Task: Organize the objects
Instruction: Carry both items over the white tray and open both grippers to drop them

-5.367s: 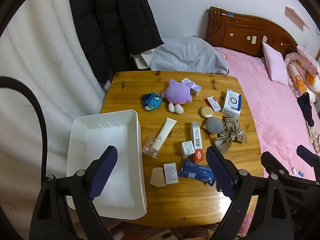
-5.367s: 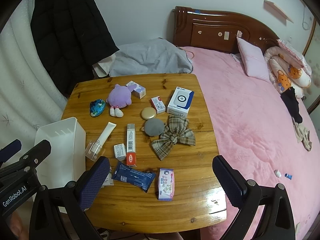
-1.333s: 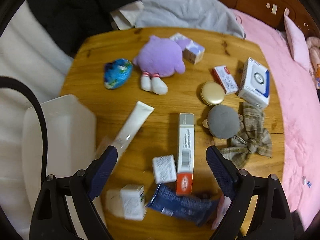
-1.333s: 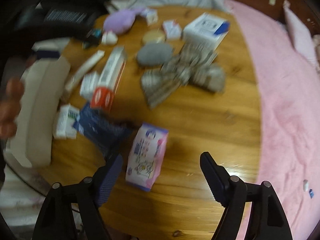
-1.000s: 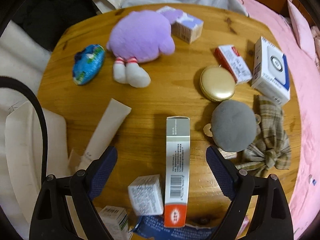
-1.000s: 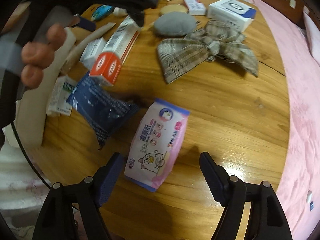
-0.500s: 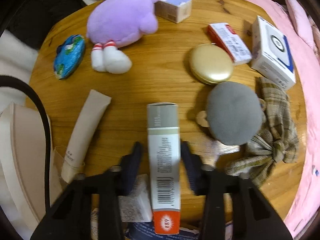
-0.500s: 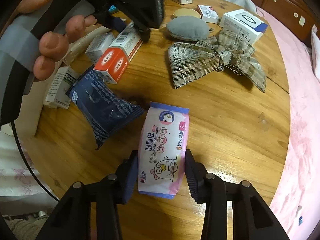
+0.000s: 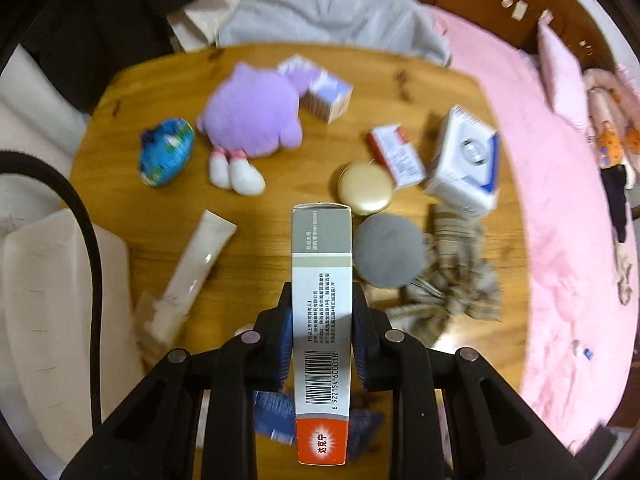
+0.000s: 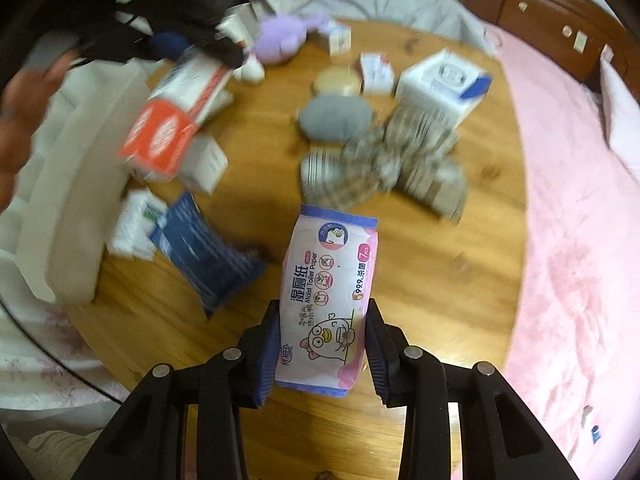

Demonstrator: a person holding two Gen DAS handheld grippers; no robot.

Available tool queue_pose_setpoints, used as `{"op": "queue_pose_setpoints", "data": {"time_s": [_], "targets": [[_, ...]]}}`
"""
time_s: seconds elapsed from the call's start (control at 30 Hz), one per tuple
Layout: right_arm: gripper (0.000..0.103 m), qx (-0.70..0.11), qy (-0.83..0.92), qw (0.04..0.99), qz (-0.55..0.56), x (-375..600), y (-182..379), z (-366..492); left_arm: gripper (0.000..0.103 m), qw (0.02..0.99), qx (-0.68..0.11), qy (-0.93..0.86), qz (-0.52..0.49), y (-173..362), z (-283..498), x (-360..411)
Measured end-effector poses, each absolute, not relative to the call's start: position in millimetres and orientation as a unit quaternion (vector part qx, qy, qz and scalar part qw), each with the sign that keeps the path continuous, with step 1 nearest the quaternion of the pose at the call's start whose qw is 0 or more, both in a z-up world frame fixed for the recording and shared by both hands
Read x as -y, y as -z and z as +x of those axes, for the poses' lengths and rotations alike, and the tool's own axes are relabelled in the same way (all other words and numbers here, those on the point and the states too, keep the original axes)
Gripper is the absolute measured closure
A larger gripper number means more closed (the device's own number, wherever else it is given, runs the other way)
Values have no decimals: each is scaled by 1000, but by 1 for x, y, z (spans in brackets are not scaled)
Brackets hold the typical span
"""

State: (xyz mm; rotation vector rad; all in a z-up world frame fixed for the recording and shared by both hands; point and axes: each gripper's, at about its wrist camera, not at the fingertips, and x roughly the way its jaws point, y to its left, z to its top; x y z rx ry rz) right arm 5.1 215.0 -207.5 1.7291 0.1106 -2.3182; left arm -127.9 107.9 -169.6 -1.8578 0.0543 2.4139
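Observation:
My left gripper (image 9: 322,336) is shut on a long grey, white and orange medicine box (image 9: 321,304) and holds it above the wooden table (image 9: 280,200). The box also shows in the right wrist view (image 10: 180,108), lifted near the white bin (image 10: 72,200). My right gripper (image 10: 322,348) is shut on a pink pack of wet toilet paper (image 10: 326,300), lifted off the table (image 10: 460,280).
On the table lie a purple plush (image 9: 252,120), a blue pouch (image 9: 166,152), a cream tube (image 9: 196,256), a gold compact (image 9: 366,188), a grey round pad (image 9: 388,250), a plaid bow (image 9: 448,280), several small boxes and a dark blue pack (image 10: 208,260). A pink bed (image 9: 560,220) lies to the right.
Both grippers came down onto the table and closed. The left has lifted the long medicine box. The right has lifted the pink wet-paper pack.

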Motion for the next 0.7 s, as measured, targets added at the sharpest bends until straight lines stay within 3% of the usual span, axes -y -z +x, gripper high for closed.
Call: {"op": "queue_pose_setpoints", "data": {"time_s": [0.37,0.7], "targets": [[64,-27,847,163,506,-154,89,-29,76,65,-43,-848,-524,33,-87,-7],[63,-58,842,236,481,-9,36,-37,76,-5,-24,-868,-495,11,-64,126]]}}
